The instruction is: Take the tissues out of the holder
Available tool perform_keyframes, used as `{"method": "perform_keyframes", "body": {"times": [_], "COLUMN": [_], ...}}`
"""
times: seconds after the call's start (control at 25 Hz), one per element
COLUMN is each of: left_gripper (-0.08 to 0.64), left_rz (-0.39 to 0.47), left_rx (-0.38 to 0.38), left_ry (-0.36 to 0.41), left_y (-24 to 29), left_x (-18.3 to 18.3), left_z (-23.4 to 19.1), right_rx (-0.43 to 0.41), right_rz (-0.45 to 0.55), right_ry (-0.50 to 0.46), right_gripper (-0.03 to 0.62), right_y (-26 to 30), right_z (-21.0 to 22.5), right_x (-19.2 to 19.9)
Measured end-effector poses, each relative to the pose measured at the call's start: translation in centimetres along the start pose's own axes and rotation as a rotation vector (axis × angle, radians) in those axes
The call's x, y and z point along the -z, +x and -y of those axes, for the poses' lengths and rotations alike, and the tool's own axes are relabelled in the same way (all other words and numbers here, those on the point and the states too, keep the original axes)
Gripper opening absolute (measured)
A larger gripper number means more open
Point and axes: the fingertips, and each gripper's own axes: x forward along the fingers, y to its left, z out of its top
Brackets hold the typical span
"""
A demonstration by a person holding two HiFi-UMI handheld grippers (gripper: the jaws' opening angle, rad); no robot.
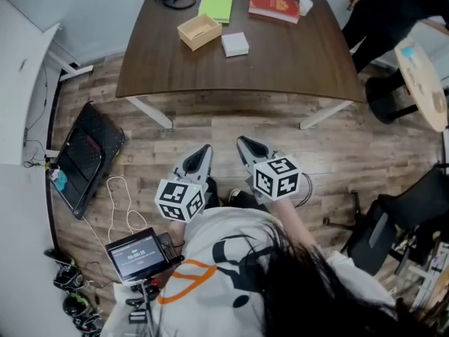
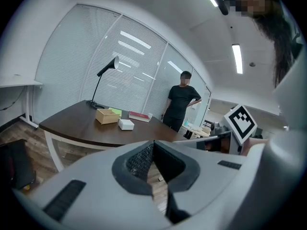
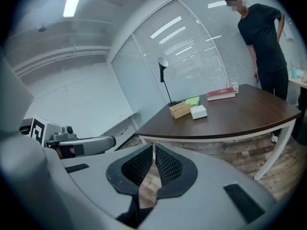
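Your left gripper [image 1: 203, 149] and right gripper [image 1: 244, 143] have their jaws closed on nothing over the floor [image 1: 210, 128], well short of the table [image 1: 295, 62], where the holder [image 1: 199, 31] sits far ahead, open top up, long axis skewed near-left to far-right, white pack [image 1: 235, 44] just beside it.

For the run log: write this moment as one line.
stage: task not begun | left gripper: shut, empty | right gripper: shut, empty | tan open box: on dark wooden table, untouched
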Motion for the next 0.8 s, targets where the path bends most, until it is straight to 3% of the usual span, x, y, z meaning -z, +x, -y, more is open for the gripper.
{"method": "perform_keyframes", "body": {"times": [0.36,0.8], "left_gripper": [-0.002,-0.002], "left_rz": [0.015,0.016], "left_rx": [-0.029,-0.033], "left_ry": [0.006,0.027], "left_y": [-0.1,0.0], "left_x": [1.7,1.3], "left_z": [4.2,5.8], "right_rx": [-0.038,-0.065], "right_rz": [-0.004,0.002], "right_ry": [-0.045,-0.056], "right_gripper": [0.029,0.029], "right_y": [-3.8,-5.0], "right_z": [1.0,0.7], "right_x": [1.7,1.7]}}
